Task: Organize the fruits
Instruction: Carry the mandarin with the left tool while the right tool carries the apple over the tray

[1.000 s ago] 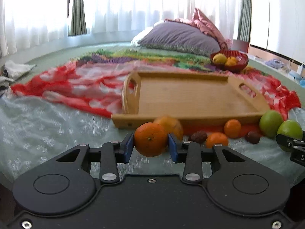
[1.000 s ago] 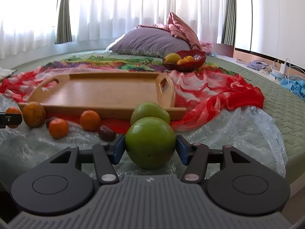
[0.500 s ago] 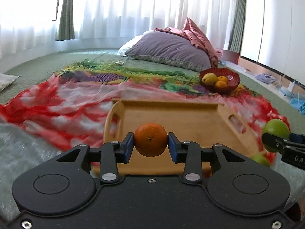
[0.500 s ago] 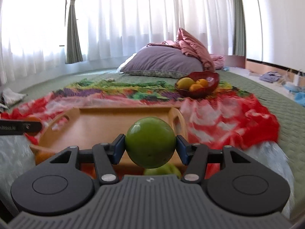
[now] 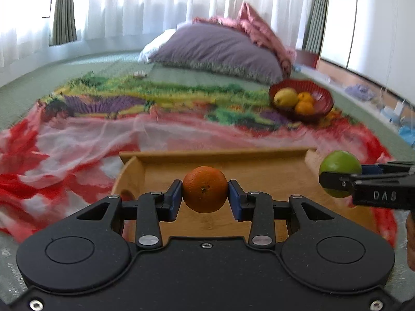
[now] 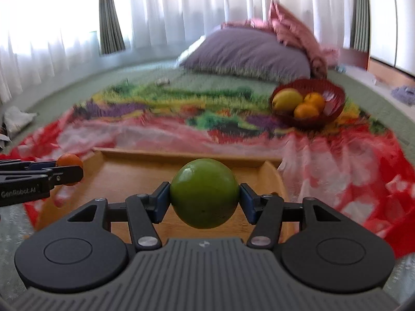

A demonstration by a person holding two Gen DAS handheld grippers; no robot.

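Observation:
My left gripper (image 5: 205, 197) is shut on an orange (image 5: 205, 188) and holds it above the wooden tray (image 5: 218, 154). My right gripper (image 6: 205, 200) is shut on a green apple (image 6: 204, 193) and holds it above the same tray (image 6: 181, 156), towards its right side. The right gripper with the green apple (image 5: 337, 164) shows at the right of the left wrist view. The left gripper with the orange (image 6: 69, 161) shows at the left of the right wrist view. Fruit lying in front of the tray is hidden.
A red bowl (image 5: 321, 96) holding a yellow fruit and oranges stands beyond the tray at the right; it also shows in the right wrist view (image 6: 334, 96). A red and white cloth (image 5: 64, 150) lies under the tray. A purple pillow (image 5: 215, 49) lies at the back.
Both grippers have lifted their fruit off the bed and moved forward, from in front of the tray to above it. The loose fruit in front of the tray has dropped out of view.

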